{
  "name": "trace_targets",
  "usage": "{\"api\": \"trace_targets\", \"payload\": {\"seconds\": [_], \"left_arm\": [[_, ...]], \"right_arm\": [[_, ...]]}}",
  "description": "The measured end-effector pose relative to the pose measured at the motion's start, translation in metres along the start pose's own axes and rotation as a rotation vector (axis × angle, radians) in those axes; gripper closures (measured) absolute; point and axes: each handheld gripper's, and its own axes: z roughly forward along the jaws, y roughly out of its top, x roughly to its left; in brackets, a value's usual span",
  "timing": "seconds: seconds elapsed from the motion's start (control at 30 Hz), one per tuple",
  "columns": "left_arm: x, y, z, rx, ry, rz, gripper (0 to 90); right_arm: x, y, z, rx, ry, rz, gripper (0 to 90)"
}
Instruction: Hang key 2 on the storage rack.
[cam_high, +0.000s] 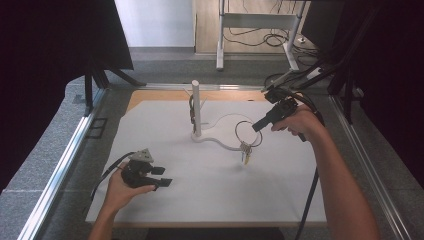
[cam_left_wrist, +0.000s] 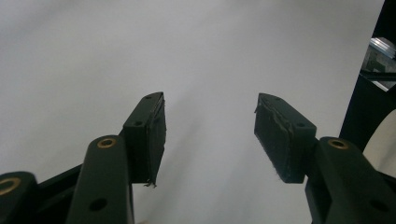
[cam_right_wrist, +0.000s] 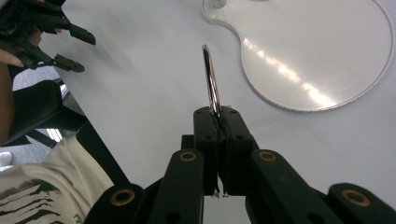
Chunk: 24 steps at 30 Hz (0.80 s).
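Metal key ring (cam_high: 248, 134), thin, keys dangling

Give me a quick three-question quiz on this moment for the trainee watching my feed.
1. True or false: the left hand-held gripper is clamped on the metal ring.
2. What hangs from the ring's lower edge?
A. keys
B. a spoon
C. a cloth
3. Fill in: the white post stands on a clear ______ base.

Key
1. False: its jaws stand open over the bare white table sheet; the right hand-held gripper is the one pinching the ring.
2. A
3. plastic
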Motion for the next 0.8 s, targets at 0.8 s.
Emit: {"api": "trace_targets", "payload": {"seconds": [0.8], "left_arm": [[0.0,0.0,-0.002,-0.003,0.001,0.002,44.2]], "right_arm": [[-0.007,0.023,-0.002,-0.057,-0.018,0.019,86.5]]}}
